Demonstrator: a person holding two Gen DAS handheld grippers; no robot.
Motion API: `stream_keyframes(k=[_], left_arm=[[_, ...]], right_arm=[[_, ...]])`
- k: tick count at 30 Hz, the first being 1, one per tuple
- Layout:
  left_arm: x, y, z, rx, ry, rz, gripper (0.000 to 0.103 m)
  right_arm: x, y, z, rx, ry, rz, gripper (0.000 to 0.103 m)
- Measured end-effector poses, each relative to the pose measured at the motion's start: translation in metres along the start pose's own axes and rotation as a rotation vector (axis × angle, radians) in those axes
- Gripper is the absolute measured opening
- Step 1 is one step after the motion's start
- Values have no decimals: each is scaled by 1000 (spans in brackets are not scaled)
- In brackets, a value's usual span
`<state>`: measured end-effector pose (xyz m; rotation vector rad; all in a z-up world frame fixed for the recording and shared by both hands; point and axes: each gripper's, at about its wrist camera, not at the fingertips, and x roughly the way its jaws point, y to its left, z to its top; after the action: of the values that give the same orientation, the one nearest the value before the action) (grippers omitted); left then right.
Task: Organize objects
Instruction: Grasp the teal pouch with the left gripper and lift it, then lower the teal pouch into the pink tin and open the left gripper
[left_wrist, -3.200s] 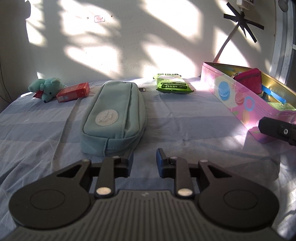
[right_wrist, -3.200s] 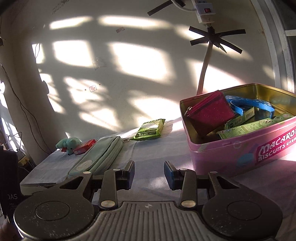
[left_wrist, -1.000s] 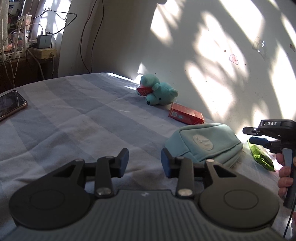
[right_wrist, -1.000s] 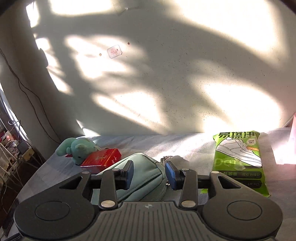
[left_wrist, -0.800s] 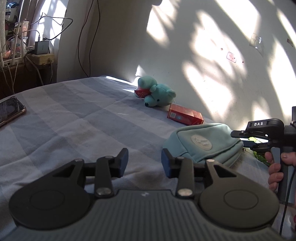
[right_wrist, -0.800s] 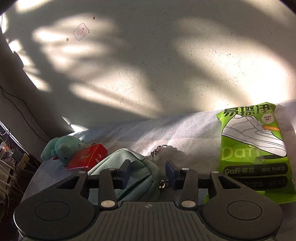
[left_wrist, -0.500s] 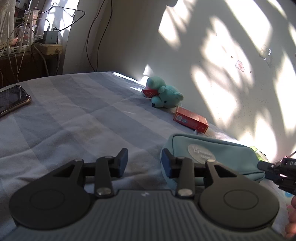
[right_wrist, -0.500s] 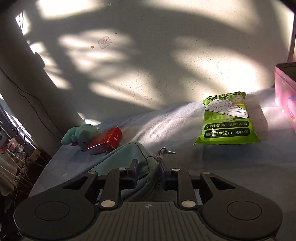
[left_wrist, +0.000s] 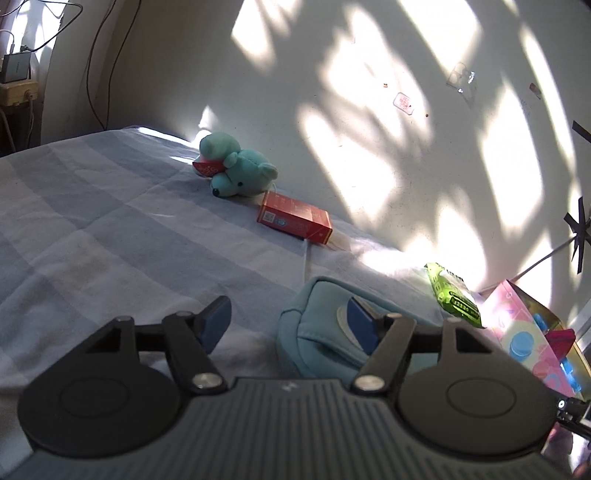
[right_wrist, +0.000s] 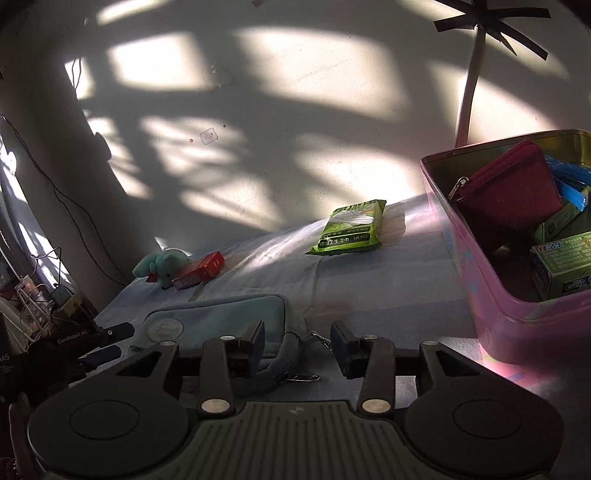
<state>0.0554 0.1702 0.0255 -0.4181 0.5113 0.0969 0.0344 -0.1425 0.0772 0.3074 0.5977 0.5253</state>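
A light teal pencil case (left_wrist: 325, 334) lies on the blue striped cloth; it also shows in the right wrist view (right_wrist: 221, 321). My left gripper (left_wrist: 288, 323) is open, its jaws spread wide around the case's near end. My right gripper (right_wrist: 297, 347) is open at the case's other end, with the zipper pull and key ring (right_wrist: 317, 338) between its jaws. A pink biscuit tin (right_wrist: 491, 295) stands open at the right, holding a dark red wallet (right_wrist: 509, 195) and green boxes (right_wrist: 561, 262).
A green wipes pack (right_wrist: 349, 227) lies near the wall. A teal plush bear (left_wrist: 232, 175) and a red box (left_wrist: 295, 218) lie at the far left of the cloth. The tin also shows in the left wrist view (left_wrist: 517, 328). Cables and clutter are at the left edge.
The right gripper let go of the case end and opened, pulling back so the tin came into view. The left gripper opened wide and moved in around the case's near end.
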Motion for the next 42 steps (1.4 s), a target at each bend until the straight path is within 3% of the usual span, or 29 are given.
stream_keyframes(k=[5, 6, 7, 10, 13, 18, 23, 29, 36, 42], left_arm=[[30, -5, 3, 104, 134, -27, 74], [34, -4, 1, 104, 154, -49, 71], [36, -4, -2, 99, 171, -98, 57], [30, -8, -7, 116, 156, -78, 54], [11, -16, -4, 87, 131, -110, 52], [-20, -72, 9, 157, 32, -190, 52], [-17, -153, 2, 242, 57, -308, 52], [5, -253, -32, 367, 125, -390, 52], [35, -329, -67, 448, 211, -416, 52], [57, -361, -89, 503, 253, -388, 53]], right_arm=[[42, 4, -9, 33, 94, 11, 46], [48, 2, -10, 58, 107, 34, 51], [49, 2, -13, 75, 96, 46, 51], [41, 9, -14, 59, 92, 39, 41], [16, 17, -12, 7, 14, 23, 38], [-42, 11, 5, -76, -164, -29, 38], [-98, -43, 24, -50, -293, -131, 38], [-142, -128, 32, 52, -353, -256, 38], [-158, -198, 40, 114, -369, -355, 38], [-147, -238, 47, 141, -360, -416, 40]])
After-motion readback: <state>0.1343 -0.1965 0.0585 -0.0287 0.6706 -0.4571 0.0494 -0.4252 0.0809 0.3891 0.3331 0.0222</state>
